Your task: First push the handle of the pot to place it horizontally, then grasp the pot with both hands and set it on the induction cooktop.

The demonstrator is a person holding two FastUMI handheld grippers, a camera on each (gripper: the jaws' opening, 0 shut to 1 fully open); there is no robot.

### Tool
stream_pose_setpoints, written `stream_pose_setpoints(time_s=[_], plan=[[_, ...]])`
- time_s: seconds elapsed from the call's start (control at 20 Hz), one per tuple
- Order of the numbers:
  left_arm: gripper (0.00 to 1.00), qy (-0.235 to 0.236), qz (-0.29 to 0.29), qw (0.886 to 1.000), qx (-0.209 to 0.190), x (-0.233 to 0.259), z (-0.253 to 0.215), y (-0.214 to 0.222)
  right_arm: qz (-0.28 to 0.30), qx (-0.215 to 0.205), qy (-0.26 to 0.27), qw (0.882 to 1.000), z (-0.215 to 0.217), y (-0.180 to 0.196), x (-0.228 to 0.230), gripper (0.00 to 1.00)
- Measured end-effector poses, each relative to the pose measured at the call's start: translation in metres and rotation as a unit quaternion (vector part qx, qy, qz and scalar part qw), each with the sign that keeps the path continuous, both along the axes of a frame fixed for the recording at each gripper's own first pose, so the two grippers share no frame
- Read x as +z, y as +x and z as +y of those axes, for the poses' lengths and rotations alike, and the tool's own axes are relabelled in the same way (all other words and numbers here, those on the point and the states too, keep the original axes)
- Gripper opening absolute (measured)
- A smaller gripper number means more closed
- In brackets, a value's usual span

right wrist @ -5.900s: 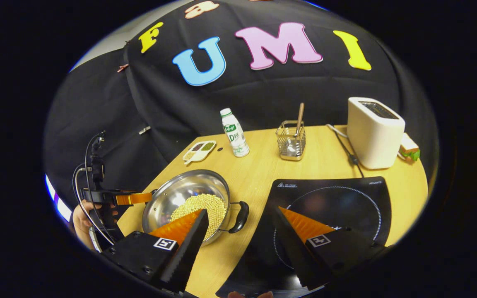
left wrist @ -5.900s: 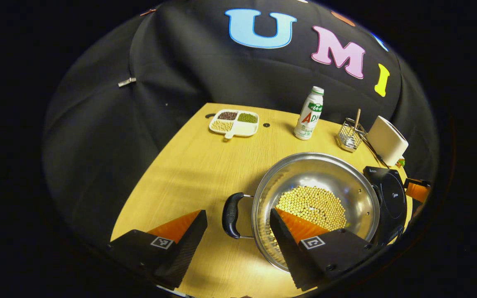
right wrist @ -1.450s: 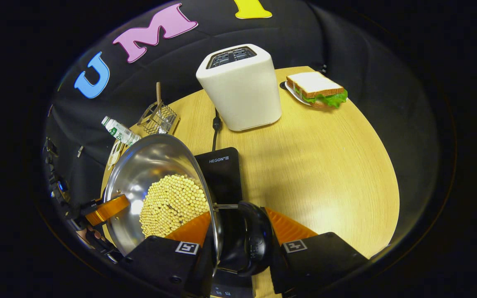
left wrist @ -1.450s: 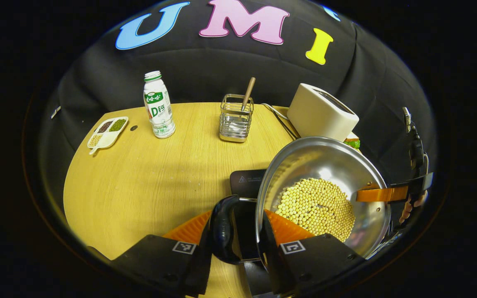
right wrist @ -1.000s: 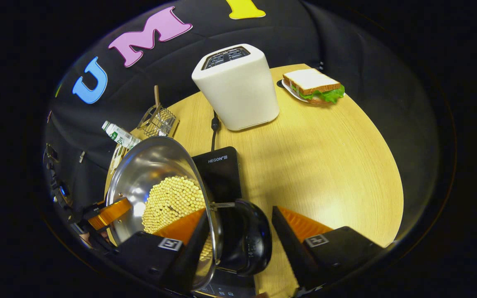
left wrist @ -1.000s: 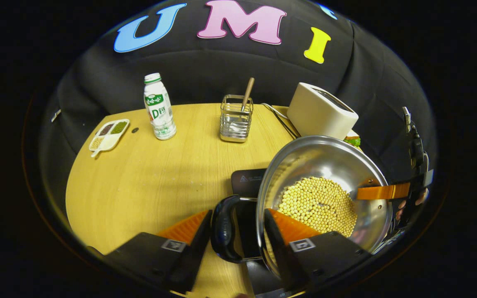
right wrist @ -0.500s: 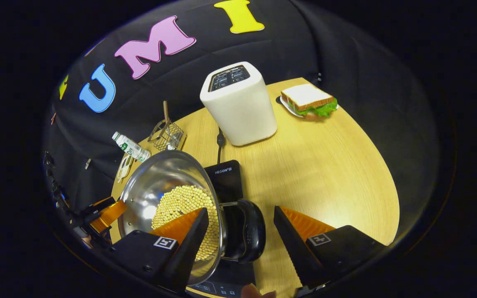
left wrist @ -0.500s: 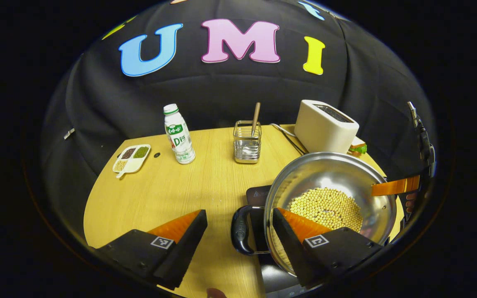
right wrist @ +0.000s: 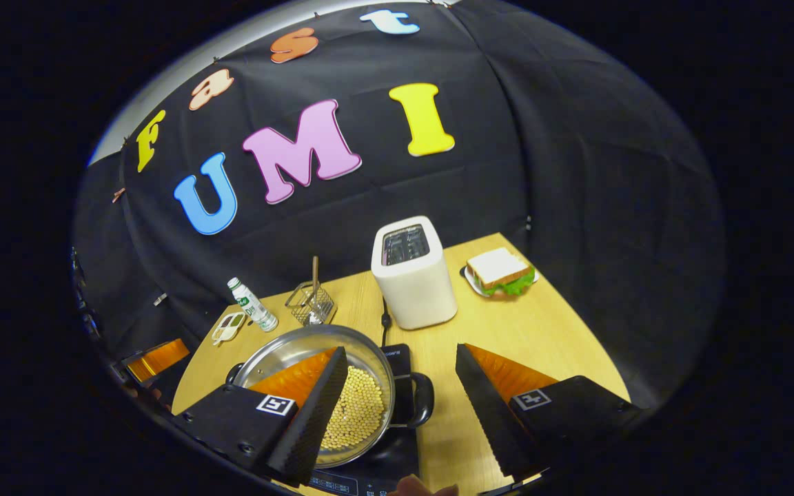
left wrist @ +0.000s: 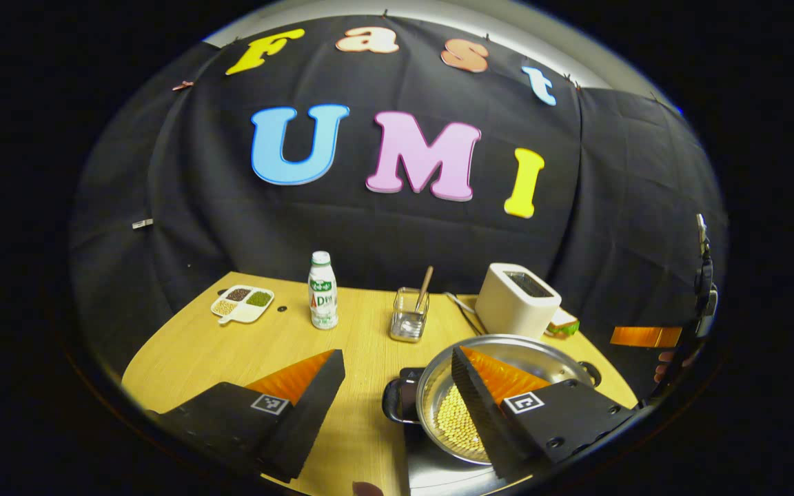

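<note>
A steel pot (left wrist: 438, 386) with yellow beans (left wrist: 453, 420) in it sits on the black induction cooktop (left wrist: 431, 472). Its black handles (left wrist: 397, 399) point left and right. My left gripper (left wrist: 395, 355) is open above and behind the near handle, touching nothing. In the right gripper view the pot (right wrist: 287, 355) rests on the cooktop (right wrist: 369, 479), its handle (right wrist: 421, 399) below the gap of my open right gripper (right wrist: 400, 351). The other gripper shows far off at the right edge (left wrist: 645, 336) and at the left edge (right wrist: 156, 358).
At the back of the wooden table (left wrist: 231, 358) stand a white toaster (left wrist: 517, 300), a wire utensil holder (left wrist: 407, 320), a drink bottle (left wrist: 322, 300) and a divided dish (left wrist: 242, 303). A sandwich on a plate (right wrist: 500, 272) lies right of the toaster (right wrist: 414, 282).
Both grippers were shut on the pot's handles above the cooktop. They have opened, let go and drawn up and back. The pot now stands on the cooktop.
</note>
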State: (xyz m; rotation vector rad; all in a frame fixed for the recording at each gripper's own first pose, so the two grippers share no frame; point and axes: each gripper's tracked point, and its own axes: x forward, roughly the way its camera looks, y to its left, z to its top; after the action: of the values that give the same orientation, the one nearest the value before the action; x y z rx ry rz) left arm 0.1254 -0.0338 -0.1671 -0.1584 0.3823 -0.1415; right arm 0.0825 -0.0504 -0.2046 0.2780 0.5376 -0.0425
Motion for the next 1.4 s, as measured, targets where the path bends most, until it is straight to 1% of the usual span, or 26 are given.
stream_pose_setpoints(time_s=[0.05, 0.15, 0.25, 0.3, 0.5, 0.65, 0.75, 0.85, 0.95, 1.05, 1.15, 1.25, 1.4], plan=[[0.95, -0.002, -0.019, 1.000, 0.006, 0.012, 0.006, -0.008, -0.017, -0.005, -0.016, 1.000, -0.005, -0.006, 0.012, 0.98], [0.95, 0.011, -0.064, 0.998, 0.022, 0.042, 0.019, -0.026, -0.059, -0.011, -0.037, 0.998, -0.013, -0.016, 0.039, 0.99], [0.96, 0.030, -0.108, 0.993, 0.044, 0.067, 0.034, -0.048, -0.099, -0.014, -0.047, 0.994, -0.016, -0.030, 0.066, 0.98], [0.95, 0.031, -0.127, 0.990, 0.051, 0.077, 0.038, -0.061, -0.120, -0.017, -0.050, 0.991, -0.019, -0.039, 0.080, 0.99], [0.95, 0.033, -0.152, 0.986, 0.054, 0.090, 0.033, -0.107, -0.199, -0.020, -0.069, 0.977, -0.020, -0.074, 0.125, 0.98], [0.95, 0.042, -0.169, 0.983, 0.055, 0.089, 0.026, -0.129, -0.240, -0.021, -0.081, 0.967, -0.018, -0.102, 0.141, 0.98], [0.95, 0.042, -0.174, 0.982, 0.060, 0.081, 0.021, -0.144, -0.261, -0.010, -0.073, 0.963, -0.007, -0.118, 0.140, 0.98], [0.95, 0.031, -0.172, 0.983, 0.059, 0.068, 0.013, -0.156, -0.269, 0.007, -0.065, 0.961, 0.002, -0.129, 0.134, 0.98], [0.95, 0.027, -0.170, 0.983, 0.058, 0.058, 0.009, -0.164, -0.279, 0.015, -0.071, 0.957, 0.003, -0.140, 0.129, 0.98], [0.95, 0.047, -0.176, 0.981, 0.069, 0.054, 0.020, -0.170, -0.294, 0.023, -0.073, 0.953, 0.006, -0.153, 0.130, 0.98], [0.95, 0.059, -0.188, 0.978, 0.074, 0.056, 0.020, -0.177, -0.305, 0.018, -0.074, 0.949, 0.004, -0.162, 0.130, 0.98], [0.95, 0.056, -0.187, 0.978, 0.069, 0.053, 0.014, -0.184, -0.310, 0.010, -0.080, 0.947, 0.000, -0.167, 0.130, 0.98], [0.95, 0.063, -0.178, 0.980, 0.064, 0.045, 0.013, -0.190, -0.314, 0.018, -0.075, 0.946, 0.005, -0.172, 0.130, 0.98]])
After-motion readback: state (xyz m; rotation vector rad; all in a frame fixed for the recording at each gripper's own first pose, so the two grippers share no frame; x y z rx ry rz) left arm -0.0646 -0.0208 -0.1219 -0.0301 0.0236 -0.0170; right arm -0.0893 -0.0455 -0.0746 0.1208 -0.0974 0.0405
